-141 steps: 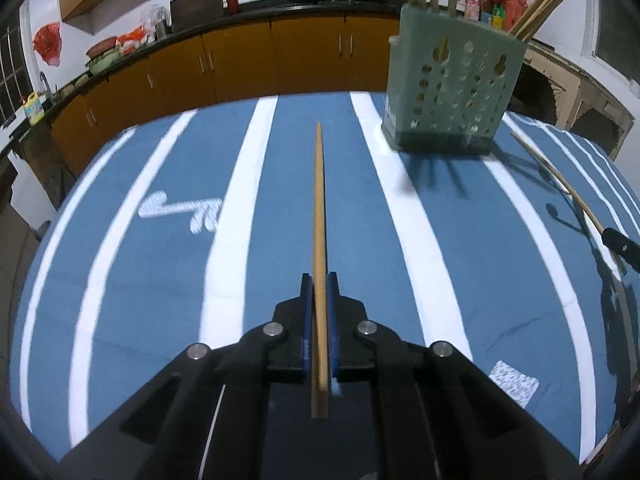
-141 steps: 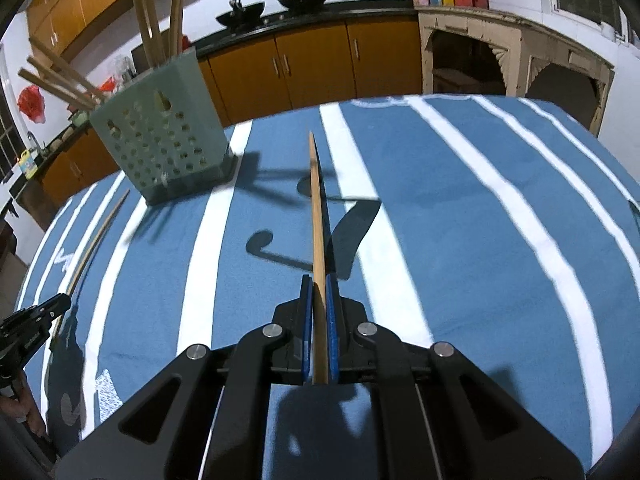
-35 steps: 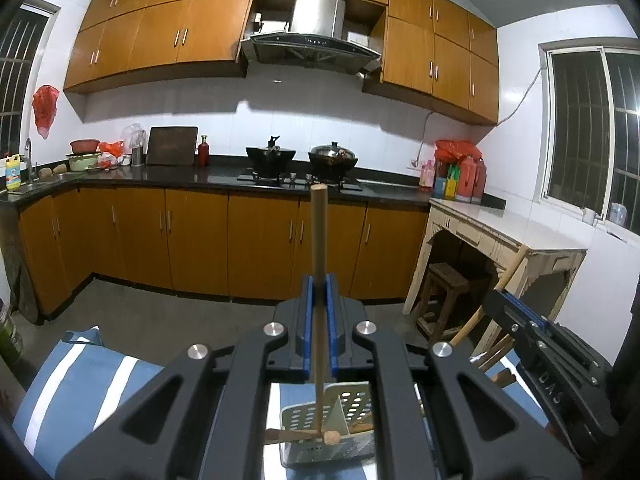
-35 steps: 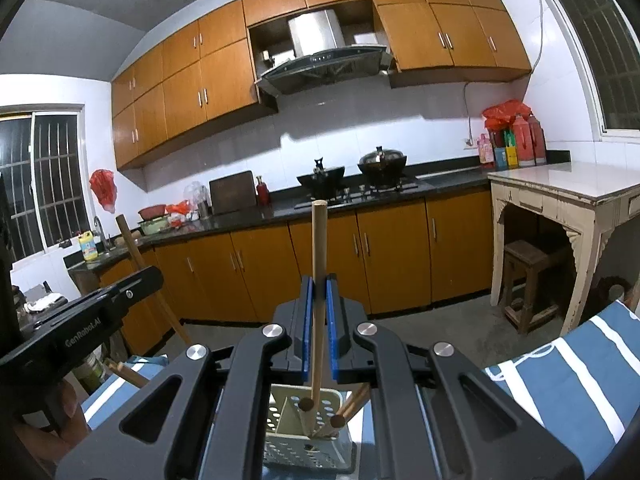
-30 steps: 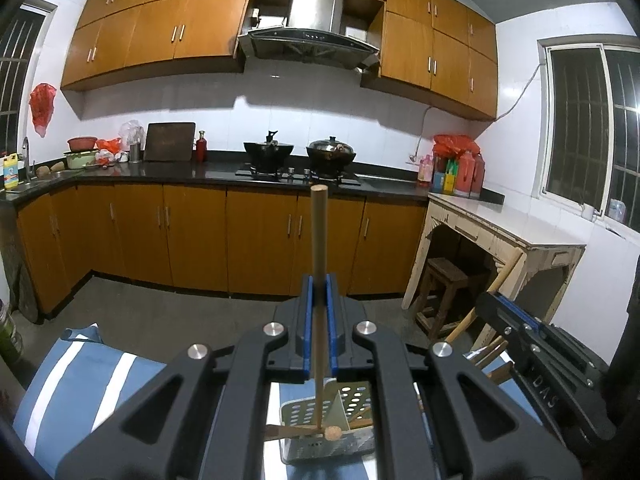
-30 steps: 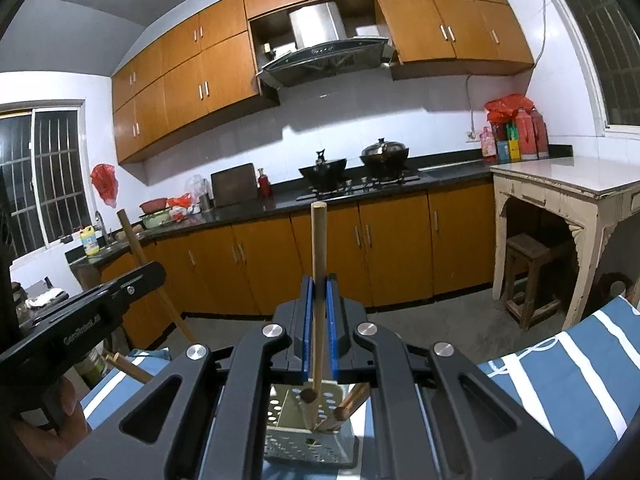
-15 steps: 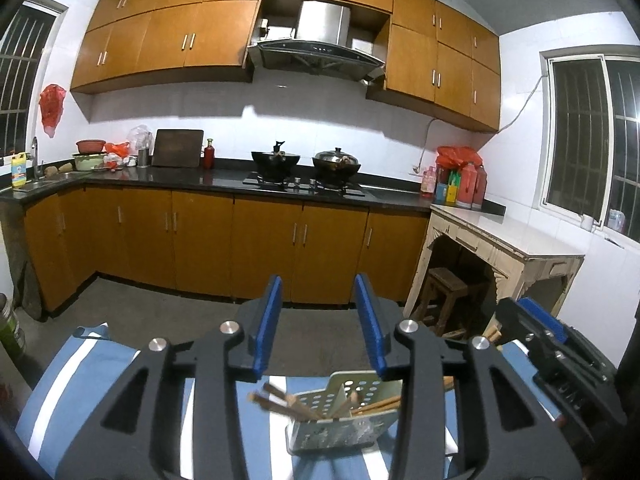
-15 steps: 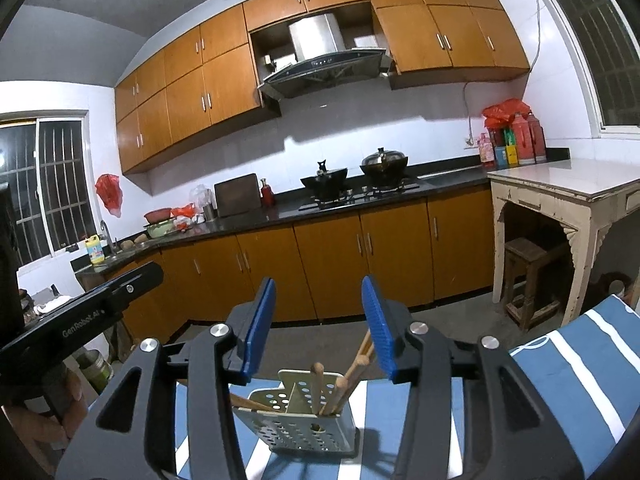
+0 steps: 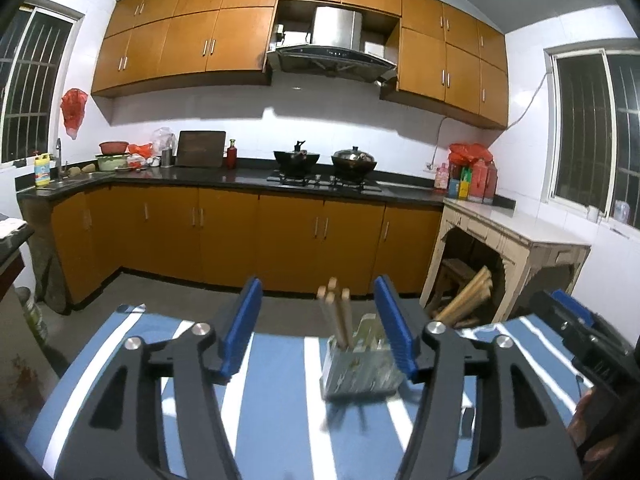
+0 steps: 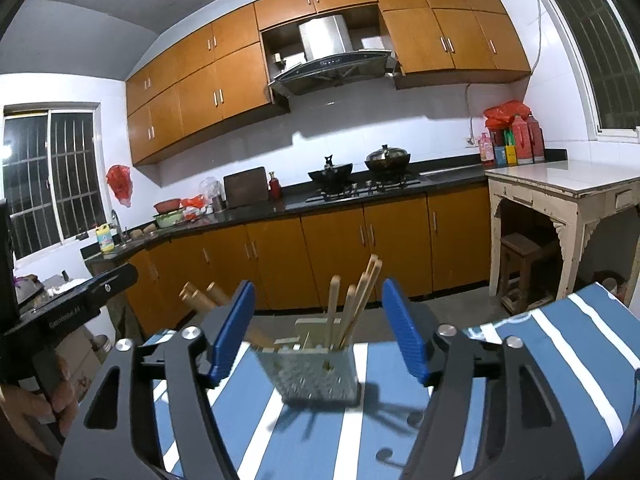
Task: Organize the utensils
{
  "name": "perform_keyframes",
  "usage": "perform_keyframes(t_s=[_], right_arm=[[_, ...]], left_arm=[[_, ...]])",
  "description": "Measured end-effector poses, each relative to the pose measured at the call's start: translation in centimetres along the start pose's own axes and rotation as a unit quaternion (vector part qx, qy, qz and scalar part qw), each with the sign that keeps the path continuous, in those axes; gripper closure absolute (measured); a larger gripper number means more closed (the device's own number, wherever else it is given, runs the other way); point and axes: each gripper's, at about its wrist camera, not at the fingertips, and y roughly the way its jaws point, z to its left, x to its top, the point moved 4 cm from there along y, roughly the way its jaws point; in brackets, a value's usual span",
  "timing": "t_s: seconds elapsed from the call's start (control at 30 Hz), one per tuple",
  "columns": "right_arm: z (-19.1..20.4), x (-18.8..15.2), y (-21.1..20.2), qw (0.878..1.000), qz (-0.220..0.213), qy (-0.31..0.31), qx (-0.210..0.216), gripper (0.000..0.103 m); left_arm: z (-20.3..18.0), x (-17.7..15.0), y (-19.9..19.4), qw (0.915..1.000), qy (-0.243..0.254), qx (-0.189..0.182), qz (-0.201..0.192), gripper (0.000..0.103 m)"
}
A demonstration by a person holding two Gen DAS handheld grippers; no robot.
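Left wrist view: the left gripper [image 9: 320,328] — jaws just opened wide, gripping nothing — frames the perforated utensil holder [image 9: 362,372] ahead on the blue striped tablecloth [image 9: 280,392], nearer its right finger; chopsticks [image 9: 338,314] stand in it.

Right wrist view: the right gripper [image 10: 318,330] — jaws likewise just parted, empty — has the utensil holder [image 10: 312,372] centred ahead, chopsticks [image 10: 352,304] leaning inside.

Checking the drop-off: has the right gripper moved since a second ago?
Yes. The right gripper has backed away from the utensil holder, which now sits beyond its empty jaws; they have just been opening.
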Motion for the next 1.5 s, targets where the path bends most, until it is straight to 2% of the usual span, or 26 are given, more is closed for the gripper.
perform_keyframes(t_s=[0.27,0.5,0.77,1.17,1.5], right_arm=[[1.4,-3.0,-2.7,1.0,0.02,-0.014,0.006,0.013],[1.9,-5.9,-4.2,0.999,0.043,-0.018,0.003,0.002],[1.7,-8.3,-5.5,0.998,0.052,-0.028,-0.019,0.002],[0.6,-11.2,-7.7,0.998,0.047,-0.023,-0.033,0.002],[0.6,-12.9,-8.6,0.998,0.053,-0.025,-0.039,0.002]], left_arm=[[0.0,-4.3,-3.8,0.9996,0.022,0.012,0.012,0.025],[0.0,-8.3,-6.1,0.9987,0.04,0.021,0.023,0.01],[1.1,-10.6,-7.8,0.999,0.022,0.029,0.028,0.004],[0.4,-13.5,-9.9,0.9981,0.049,0.032,0.017,0.004],[1.4,-15.4,-10.3,0.9981,0.04,0.038,0.025,0.004]])
